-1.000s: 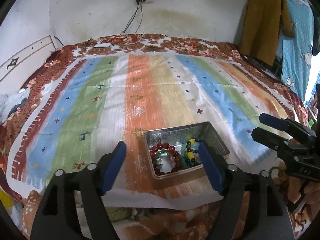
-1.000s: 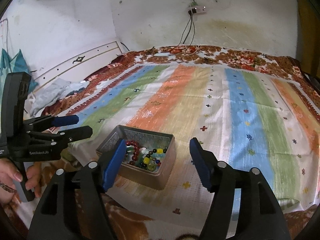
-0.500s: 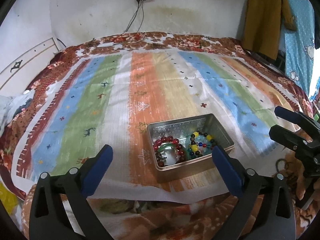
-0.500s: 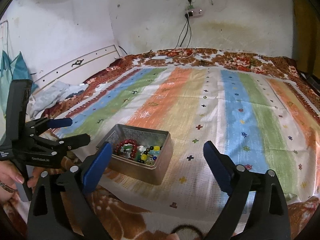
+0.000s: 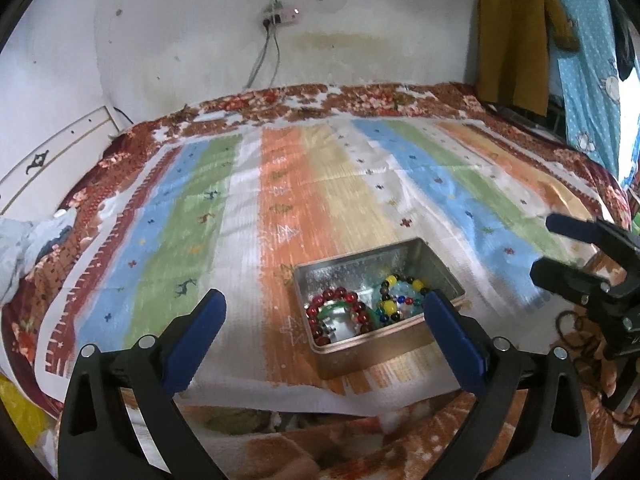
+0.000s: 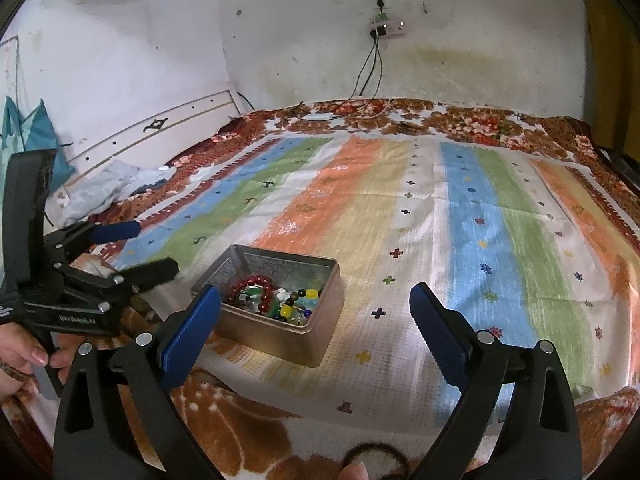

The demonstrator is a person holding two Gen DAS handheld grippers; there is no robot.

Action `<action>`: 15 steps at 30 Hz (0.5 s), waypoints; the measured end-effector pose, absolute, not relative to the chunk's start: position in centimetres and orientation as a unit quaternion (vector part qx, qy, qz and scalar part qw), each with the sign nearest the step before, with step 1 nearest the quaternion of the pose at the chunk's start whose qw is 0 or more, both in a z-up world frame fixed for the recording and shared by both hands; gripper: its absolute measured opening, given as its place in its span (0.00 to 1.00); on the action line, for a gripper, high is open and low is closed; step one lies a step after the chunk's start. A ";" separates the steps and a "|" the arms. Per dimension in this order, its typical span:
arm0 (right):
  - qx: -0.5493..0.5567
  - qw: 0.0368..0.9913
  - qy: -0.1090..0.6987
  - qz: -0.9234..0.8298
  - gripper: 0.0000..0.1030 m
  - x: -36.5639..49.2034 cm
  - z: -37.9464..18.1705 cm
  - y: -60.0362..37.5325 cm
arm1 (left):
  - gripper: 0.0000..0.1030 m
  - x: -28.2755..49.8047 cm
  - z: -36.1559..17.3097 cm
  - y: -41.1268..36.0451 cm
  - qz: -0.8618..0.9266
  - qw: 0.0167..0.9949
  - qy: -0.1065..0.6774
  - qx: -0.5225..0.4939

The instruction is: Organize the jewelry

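Observation:
A silver metal tin (image 5: pixel 436 264) sits near the front edge of a striped cloth on the bed; it also shows in the right wrist view (image 6: pixel 326 304). Inside lie a dark red bead bracelet (image 5: pixel 338 306) and a multicoloured bead bracelet (image 5: pixel 400 298), seen again in the right wrist view as the red bracelet (image 6: pixel 254 286) and the coloured beads (image 6: pixel 298 306). My left gripper (image 5: pixel 322 340) is open and empty, held just in front of the tin. My right gripper (image 6: pixel 314 330) is open and empty, to the tin's right and in front of it.
The striped cloth (image 5: pixel 320 184) covers a floral blanket (image 5: pixel 304 104). A crumpled grey garment (image 6: pixel 116 184) lies at the left bed edge. A white headboard (image 6: pixel 160 124) and wall stand behind. Clothes hang at the right (image 5: pixel 516 32). A dark hair tie (image 6: pixel 374 454) lies near the front.
Both grippers opened wider and drew back and up from the tin. The tin and its beads stayed in place.

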State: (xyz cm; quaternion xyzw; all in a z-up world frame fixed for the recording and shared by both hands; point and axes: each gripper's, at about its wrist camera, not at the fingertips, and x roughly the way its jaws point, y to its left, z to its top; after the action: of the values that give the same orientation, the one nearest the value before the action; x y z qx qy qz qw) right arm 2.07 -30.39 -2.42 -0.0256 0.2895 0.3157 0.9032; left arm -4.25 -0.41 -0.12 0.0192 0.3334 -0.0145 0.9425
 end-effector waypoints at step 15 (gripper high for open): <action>-0.034 0.901 0.300 0.311 0.93 2.5 -3.2 -30.1 | 0.94 -4.2 -0.3 -0.3 -0.022 0.944 0.328 0.017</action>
State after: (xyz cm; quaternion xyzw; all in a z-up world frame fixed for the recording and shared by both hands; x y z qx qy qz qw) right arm 2.50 -30.15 -3.24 -0.0345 0.2999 0.3112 0.9011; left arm -4.23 -0.29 -0.28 0.0169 0.3280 -0.0219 0.9443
